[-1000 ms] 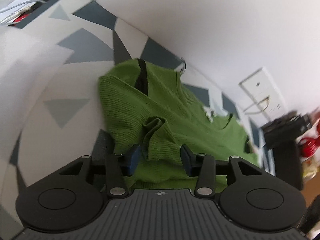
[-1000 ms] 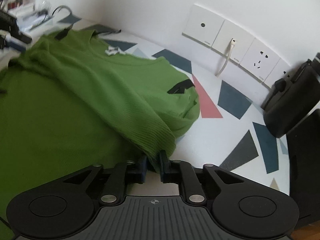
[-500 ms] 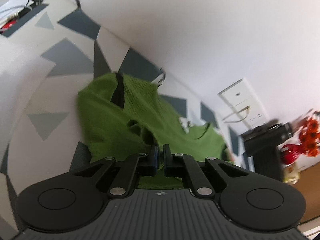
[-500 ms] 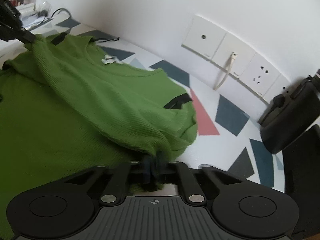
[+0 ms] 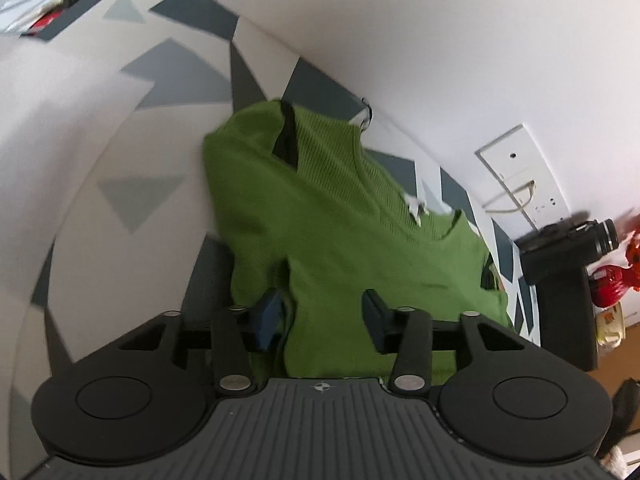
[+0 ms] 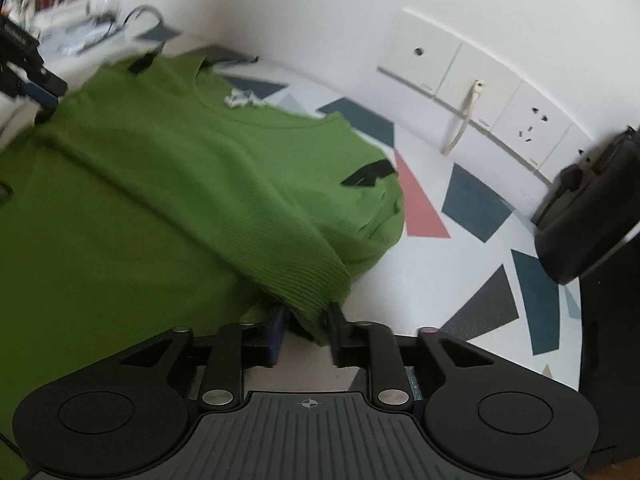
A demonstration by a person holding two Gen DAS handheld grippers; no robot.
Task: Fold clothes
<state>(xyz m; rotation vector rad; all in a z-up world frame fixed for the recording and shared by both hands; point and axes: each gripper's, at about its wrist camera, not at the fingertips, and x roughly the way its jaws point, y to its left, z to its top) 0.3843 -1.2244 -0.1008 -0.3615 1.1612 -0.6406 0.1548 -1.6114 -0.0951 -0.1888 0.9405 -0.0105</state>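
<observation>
1. Sweater (image 6: 168, 184), green and ribbed, lies spread on the table (image 6: 460, 272), a white top printed with grey, dark blue and one red triangle.
2. One sleeve is folded across the body of the sweater; its ribbed cuff (image 6: 316, 280) reaches the near edge in the right wrist view.
3. The right hand-held gripper (image 6: 306, 334) has its jaws parted, and the cuff hangs between the two fingers, touching or nearly touching the right one; nothing is pinched.
4. The left hand-held gripper (image 5: 320, 320) is also spread wide, its fingers standing on either side of a fold of green cloth without clamping it.
5. A white label (image 5: 416, 206) sits at the neckline (image 6: 256, 120), and short black strips (image 5: 286, 140) mark the shoulders.
6. In the right wrist view the left hand-held gripper shows at the far left, beside the sweater's other shoulder.
7. Wall sockets (image 6: 520, 120) run along the white wall behind the table, with a pale cable (image 6: 464, 120) hanging from one.
8. A black case (image 6: 592, 208) stands at the right end of the table.
9. Red things (image 5: 616, 276) sit beyond it, blurred.
</observation>
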